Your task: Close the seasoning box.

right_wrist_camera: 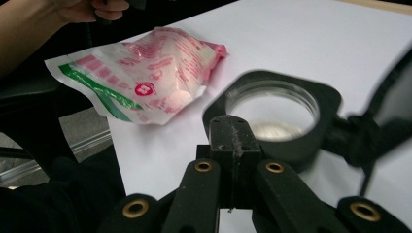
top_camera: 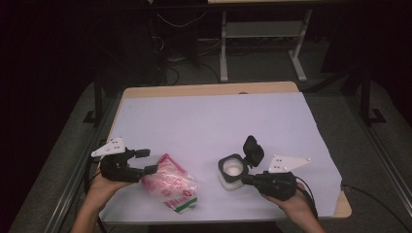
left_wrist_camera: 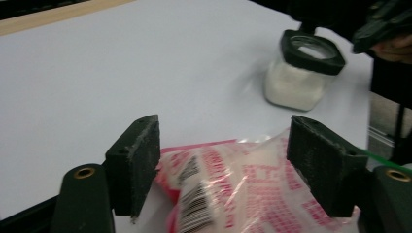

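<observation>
On the table (top_camera: 291,102), a white sheet covers nearly the whole top, leaving a strip of bare wood along the far edge. Most of that sheet is empty, so you have wide open room toward the far side and the middle. The near edge is close, though, and both things sit just inside it.

Near your left hand lies a pink and white plastic bag (top_camera: 171,187) of white grains, with a green stripe and a barcode. It looks soft, crinkly and slippery, and would likely sag and shift when lifted. Take it by the bunched film near its top rather than across the full belly.

Your left gripper (top_camera: 148,161) stands with jaws wide apart, one on each side of the bag's near end, holding nothing yet.

To the right, well apart from the bag, stands a small clear jar (top_camera: 232,174), partly filled with white powder. Its black hinged lid (top_camera: 253,150) is flipped open. The jar looks rigid and light enough to tip.

Your right gripper (top_camera: 246,178) has its jaws closed together, right against the jar's black collar; whether they pinch it, I cannot tell.
</observation>
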`<state>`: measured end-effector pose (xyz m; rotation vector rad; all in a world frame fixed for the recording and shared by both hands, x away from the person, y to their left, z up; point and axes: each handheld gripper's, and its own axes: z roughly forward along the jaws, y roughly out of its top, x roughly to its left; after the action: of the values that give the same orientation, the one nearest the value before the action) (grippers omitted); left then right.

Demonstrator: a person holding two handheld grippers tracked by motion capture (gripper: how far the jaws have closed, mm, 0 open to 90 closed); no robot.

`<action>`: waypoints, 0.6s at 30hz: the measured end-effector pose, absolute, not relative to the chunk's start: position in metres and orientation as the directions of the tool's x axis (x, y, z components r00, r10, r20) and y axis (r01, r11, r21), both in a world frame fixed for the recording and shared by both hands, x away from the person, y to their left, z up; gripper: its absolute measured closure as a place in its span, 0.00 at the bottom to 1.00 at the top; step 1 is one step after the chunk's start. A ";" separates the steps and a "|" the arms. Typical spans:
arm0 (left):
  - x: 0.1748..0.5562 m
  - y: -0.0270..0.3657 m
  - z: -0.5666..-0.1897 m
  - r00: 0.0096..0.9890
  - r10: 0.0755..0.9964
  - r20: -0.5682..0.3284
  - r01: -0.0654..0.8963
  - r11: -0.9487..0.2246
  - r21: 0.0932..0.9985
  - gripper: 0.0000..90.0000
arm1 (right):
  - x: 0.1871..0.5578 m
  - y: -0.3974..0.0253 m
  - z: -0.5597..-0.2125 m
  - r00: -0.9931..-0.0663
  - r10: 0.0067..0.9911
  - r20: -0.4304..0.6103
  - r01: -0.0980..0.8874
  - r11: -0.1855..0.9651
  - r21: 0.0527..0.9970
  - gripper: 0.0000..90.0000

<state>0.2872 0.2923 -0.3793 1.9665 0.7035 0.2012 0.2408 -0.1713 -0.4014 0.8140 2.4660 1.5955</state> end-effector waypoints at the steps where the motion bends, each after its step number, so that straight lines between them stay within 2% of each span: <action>1: 0.288 0.294 -0.381 0.809 0.570 -0.145 0.391 -0.337 0.857 0.28 | 0.239 -0.174 -0.402 -0.848 0.486 0.208 0.388 0.305 0.870 1.00; 10: 0.296 0.308 -0.395 0.741 0.663 -0.105 0.409 -0.323 0.853 0.15 | 0.238 -0.208 -0.404 -0.803 0.560 0.203 0.410 0.273 0.870 1.00; 18: 0.297 0.310 -0.397 0.721 0.685 -0.103 0.415 -0.308 0.856 0.15 | 0.256 -0.237 -0.404 -0.737 0.649 0.191 0.432 0.234 0.871 1.00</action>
<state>0.2973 0.3100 -0.3971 1.9459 0.8445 0.3467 0.2563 -0.2369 -0.4040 1.0219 2.2932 1.5095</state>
